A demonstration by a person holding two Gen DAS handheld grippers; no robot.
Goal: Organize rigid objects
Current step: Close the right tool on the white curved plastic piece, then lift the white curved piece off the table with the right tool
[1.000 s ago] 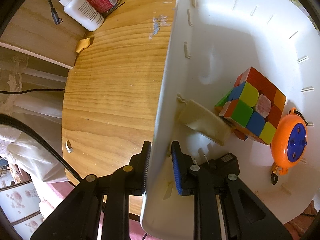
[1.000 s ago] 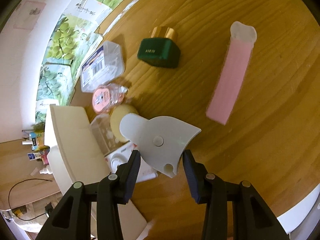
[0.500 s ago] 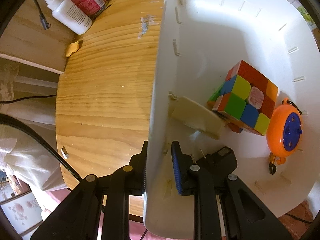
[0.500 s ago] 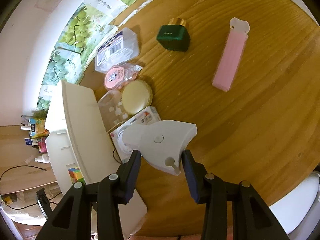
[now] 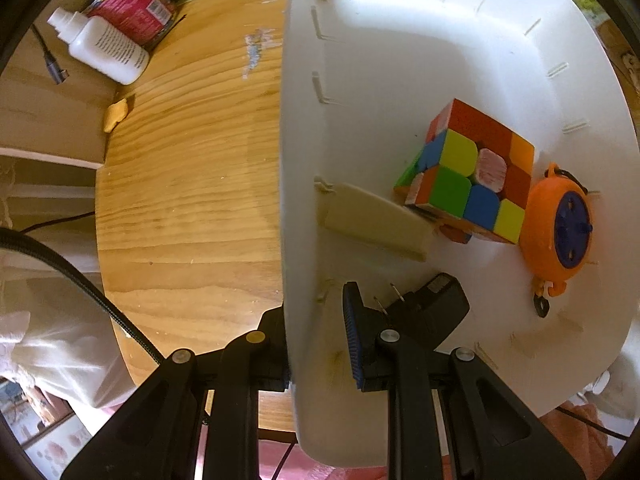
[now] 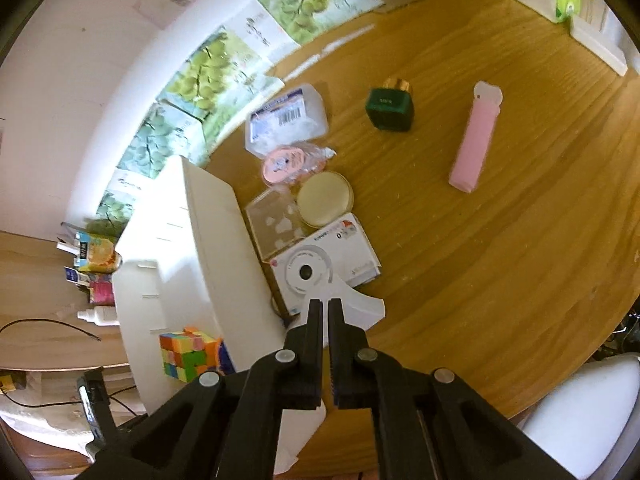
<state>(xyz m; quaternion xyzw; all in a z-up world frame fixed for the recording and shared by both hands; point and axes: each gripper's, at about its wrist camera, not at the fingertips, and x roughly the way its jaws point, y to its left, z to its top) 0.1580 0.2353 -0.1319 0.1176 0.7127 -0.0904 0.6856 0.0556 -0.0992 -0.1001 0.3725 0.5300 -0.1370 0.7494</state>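
My left gripper [image 5: 316, 304] is shut on the near wall of the white bin [image 5: 400, 40], one finger outside and the blue pad inside. In the bin lie a colour cube [image 5: 468, 176], an orange round gadget [image 5: 556, 232], a beige block [image 5: 376, 224] and a black plug [image 5: 436, 300]. My right gripper [image 6: 325, 304] hangs above the table with its jaws shut and nothing visibly between them. A white fan-shaped piece [image 6: 364, 308] shows just past its fingertips, over the white carton [image 6: 352, 256] beside the bin [image 6: 216, 220].
On the wooden table [image 6: 480, 260] lie a cream round tin [image 6: 325, 199], a clear box [image 6: 272, 224], a pink round pack [image 6: 282, 164], a clear labelled case [image 6: 286, 124], a green bottle [image 6: 390, 110] and a pink case [image 6: 476, 140]. A white bottle [image 5: 104, 50] lies left of the bin.
The right gripper rose and pulled back. Its jaws, which held the white fan-shaped piece across its width, have snapped together and the piece sits beyond them. The left gripper rolled slightly on the bin wall.
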